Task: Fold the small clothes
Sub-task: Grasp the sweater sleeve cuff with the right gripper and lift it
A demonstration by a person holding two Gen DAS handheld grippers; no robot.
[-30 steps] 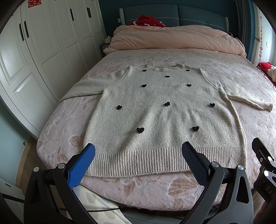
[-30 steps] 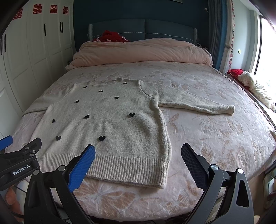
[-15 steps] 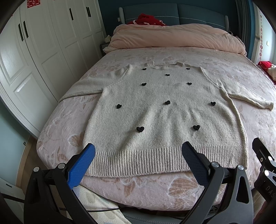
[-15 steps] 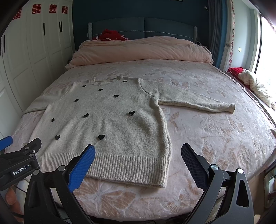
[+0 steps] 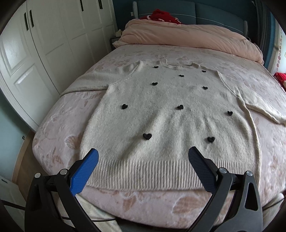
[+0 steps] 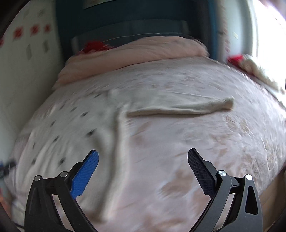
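A cream knit sweater (image 5: 169, 114) with small black hearts lies flat, face up, on the pink bed (image 5: 59, 125), sleeves spread to both sides. My left gripper (image 5: 143, 155) is open and empty, hovering over the ribbed hem. In the blurred right wrist view the sweater (image 6: 71, 135) is at the left and its right sleeve (image 6: 180, 108) stretches across the bed. My right gripper (image 6: 143, 157) is open and empty above the bed, right of the sweater's side edge.
A folded pink duvet (image 5: 187, 37) lies at the head of the bed, with a red item (image 5: 160, 15) behind it. White wardrobe doors (image 5: 44, 41) stand to the left. More clothes (image 6: 253, 69) lie at the bed's right side.
The right gripper has swung fast forward and to the right over the bed; its view is now blurred. The left gripper has moved forward over the hem. Both stay open.
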